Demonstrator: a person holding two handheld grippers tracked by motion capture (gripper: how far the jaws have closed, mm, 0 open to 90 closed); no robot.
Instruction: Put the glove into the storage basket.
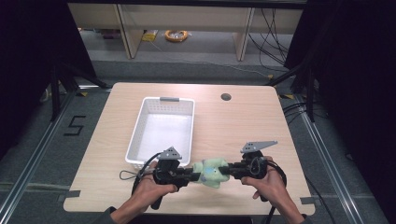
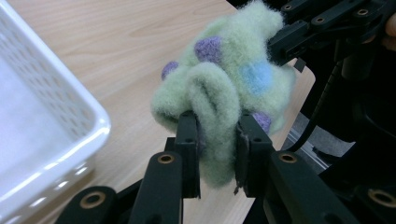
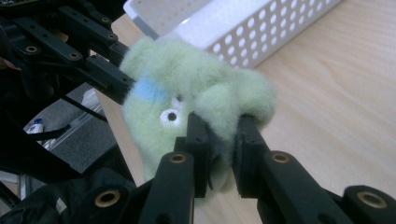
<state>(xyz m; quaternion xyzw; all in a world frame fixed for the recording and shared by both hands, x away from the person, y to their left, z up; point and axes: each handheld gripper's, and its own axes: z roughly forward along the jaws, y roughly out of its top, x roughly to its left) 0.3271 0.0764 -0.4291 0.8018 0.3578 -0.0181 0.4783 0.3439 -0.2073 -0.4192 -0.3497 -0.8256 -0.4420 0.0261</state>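
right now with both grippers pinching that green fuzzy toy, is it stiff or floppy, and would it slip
Probably soft and floppy: the green toy bunches where the left gripper and right gripper pinch it. Likely light, since it hangs between them without sagging much. The fuzzy surface should resist slipping.

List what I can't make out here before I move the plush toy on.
- Plush toy underside: high view, hidden by its own body; whether it clears the table is unclear.
- Basket floor: high view, glare washes it out.
- Basket's far end: left gripper view, cut off by the frame edge.
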